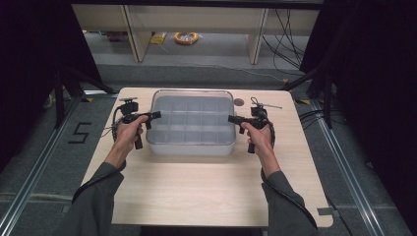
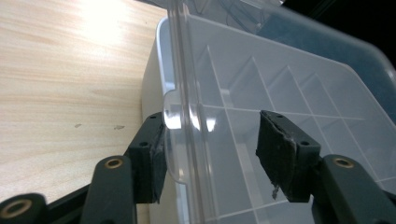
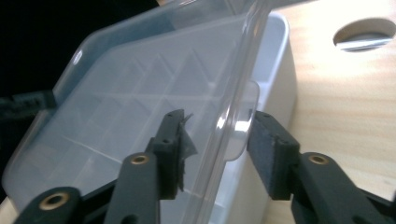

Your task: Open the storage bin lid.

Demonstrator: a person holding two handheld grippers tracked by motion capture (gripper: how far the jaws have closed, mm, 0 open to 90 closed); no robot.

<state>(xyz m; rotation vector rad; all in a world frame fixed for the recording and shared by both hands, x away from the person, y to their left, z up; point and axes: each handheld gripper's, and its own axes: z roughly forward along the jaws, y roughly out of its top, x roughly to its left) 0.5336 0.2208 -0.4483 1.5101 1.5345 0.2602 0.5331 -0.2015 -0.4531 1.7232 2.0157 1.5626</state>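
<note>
The clear compartment box (image 1: 191,123) sits mid-table, toward the far edge, long axis running left-right across me. All places below are rel. to that box.

My left gripper (image 1: 153,116) is at the box's left short end, my right gripper (image 1: 233,118) at its right short end, both pointing inward at it, about equally near.

In the left gripper view the jaws stand apart, straddling the clear lid's edge (image 2: 187,93) and its small latch tab (image 2: 172,140): one pad outside the box wall, the other over the compartments. Outer pad looks v. close to the tab; can't tell if touching.

Right gripper view mirrors it: jaws apart, tab (image 3: 243,126) btwn them, nothing clamped yet.

Lid looks tilted up off the white base (image 3: 280,70). My guess is next move = pinch both tabs, which lie straight ahead of each gripper.
</note>
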